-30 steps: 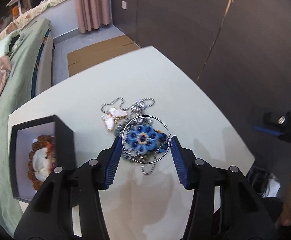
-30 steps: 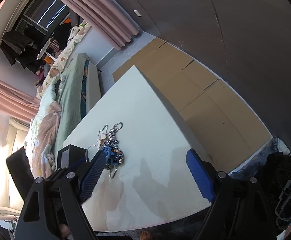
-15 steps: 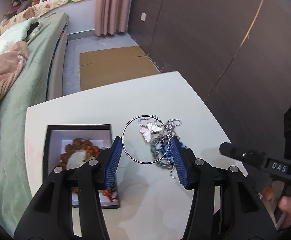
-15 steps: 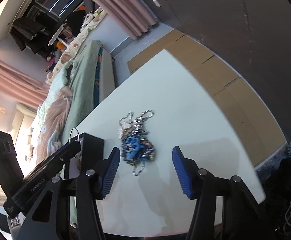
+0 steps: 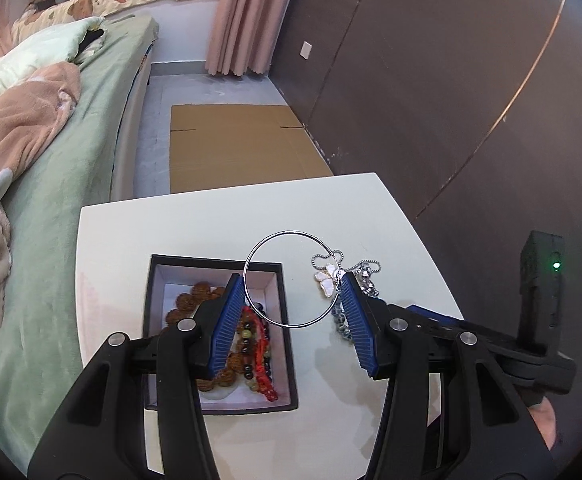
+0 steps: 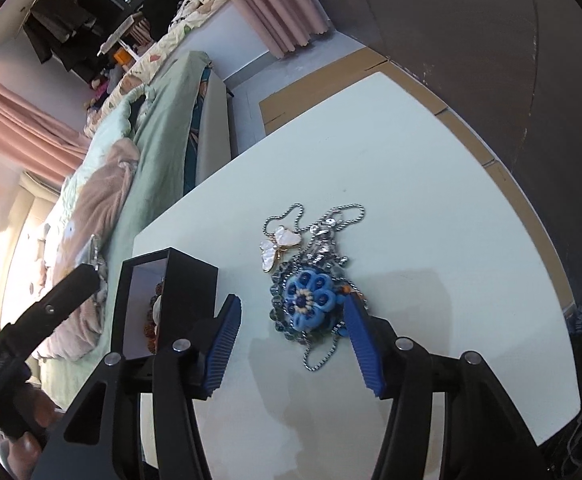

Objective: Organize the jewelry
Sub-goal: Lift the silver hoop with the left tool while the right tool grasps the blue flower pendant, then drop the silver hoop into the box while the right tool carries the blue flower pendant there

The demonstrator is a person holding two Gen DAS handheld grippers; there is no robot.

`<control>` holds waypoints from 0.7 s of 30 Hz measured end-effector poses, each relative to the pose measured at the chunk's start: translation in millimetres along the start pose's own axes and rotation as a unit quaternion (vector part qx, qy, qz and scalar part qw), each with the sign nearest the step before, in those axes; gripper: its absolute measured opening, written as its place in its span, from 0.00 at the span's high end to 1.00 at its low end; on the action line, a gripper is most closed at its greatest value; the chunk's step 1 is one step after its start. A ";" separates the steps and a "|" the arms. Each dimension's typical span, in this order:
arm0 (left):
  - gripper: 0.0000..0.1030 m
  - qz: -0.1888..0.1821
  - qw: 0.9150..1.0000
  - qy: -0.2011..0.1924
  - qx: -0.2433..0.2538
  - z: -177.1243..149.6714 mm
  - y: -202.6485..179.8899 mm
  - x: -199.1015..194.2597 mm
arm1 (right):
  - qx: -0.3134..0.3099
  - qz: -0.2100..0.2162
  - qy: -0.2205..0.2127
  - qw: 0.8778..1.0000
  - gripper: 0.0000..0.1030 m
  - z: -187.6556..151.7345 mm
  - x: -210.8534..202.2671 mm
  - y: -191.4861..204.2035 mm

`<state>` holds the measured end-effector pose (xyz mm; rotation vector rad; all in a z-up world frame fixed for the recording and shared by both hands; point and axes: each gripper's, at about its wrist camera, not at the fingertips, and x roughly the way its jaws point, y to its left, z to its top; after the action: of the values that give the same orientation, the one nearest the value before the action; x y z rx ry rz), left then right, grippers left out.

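My left gripper (image 5: 291, 312) is shut on a thin silver hoop (image 5: 251, 258), held between the blue pads above the right edge of the black jewelry box (image 5: 155, 320). The box holds brown and red bead bracelets (image 5: 251, 340). A butterfly pendant (image 5: 327, 280) and chains lie right of the box. My right gripper (image 6: 291, 340) is open, its jaws on either side of the blue flower piece (image 6: 309, 300) in the jewelry pile, with the butterfly pendant (image 6: 279, 246) just beyond. The box (image 6: 179, 280) is to its left.
The white table (image 5: 211, 224) ends near a green-covered bed (image 5: 71, 160) on the left and a dark wall (image 5: 451, 80) on the right. Cardboard (image 5: 231, 140) lies on the floor beyond. The right gripper body (image 5: 539, 320) shows at the table's right edge.
My left gripper lifted the silver hoop off the pile and carried it left over the box. My right gripper narrowed and moved in on the blue flower piece.
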<state>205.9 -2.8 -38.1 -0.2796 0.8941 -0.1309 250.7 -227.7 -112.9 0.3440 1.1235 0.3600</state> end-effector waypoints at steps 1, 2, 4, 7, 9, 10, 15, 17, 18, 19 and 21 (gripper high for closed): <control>0.51 -0.001 1.000 -0.001 -0.002 0.5 3.1 -1.5 | -0.003 -0.006 0.001 1.000 0.48 -0.1 2.6 2.2; 0.51 -0.002 1.000 -0.003 -0.004 0.6 5.4 -3.0 | -0.006 -0.015 0.002 1.000 0.48 0.1 5.9 4.8; 0.51 -0.003 1.000 -0.005 -0.007 0.8 8.8 -5.2 | -0.010 -0.035 0.007 0.999 0.48 -0.4 13.0 7.9; 0.51 -0.005 1.000 -0.009 -0.013 0.9 14.6 -9.4 | -0.008 -0.056 0.014 0.998 0.48 -0.5 23.2 10.5; 0.51 -0.007 1.000 -0.011 -0.016 1.8 18.4 -11.5 | -0.015 -0.081 0.013 0.997 0.48 0.5 28.1 13.3; 0.51 -0.008 1.000 -0.012 -0.017 1.7 19.6 -12.6 | -0.017 -0.087 0.013 0.996 0.48 0.6 29.7 14.8; 0.51 -0.010 1.000 -0.016 -0.023 1.8 24.0 -16.9 | -0.026 -0.117 0.009 0.993 0.63 0.6 31.9 15.3; 0.51 -0.012 1.000 -0.017 -0.024 2.0 24.5 -18.0 | -0.028 -0.118 0.011 0.993 0.64 1.3 31.9 14.4; 0.51 -0.012 0.999 -0.018 -0.023 2.1 24.1 -18.5 | -0.026 -0.116 0.013 0.993 0.65 1.5 31.1 13.5; 0.51 -0.013 0.999 -0.018 -0.023 2.0 23.6 -19.2 | -0.019 -0.110 0.014 0.994 0.66 1.9 29.3 11.2; 0.51 -0.014 0.999 -0.020 -0.023 1.7 23.5 -20.8 | 0.000 -0.080 0.011 0.997 0.71 1.8 20.7 5.8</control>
<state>194.2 24.7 -28.4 -0.3361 0.8555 -0.1301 259.7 -213.4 -126.3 0.2490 1.1642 0.2216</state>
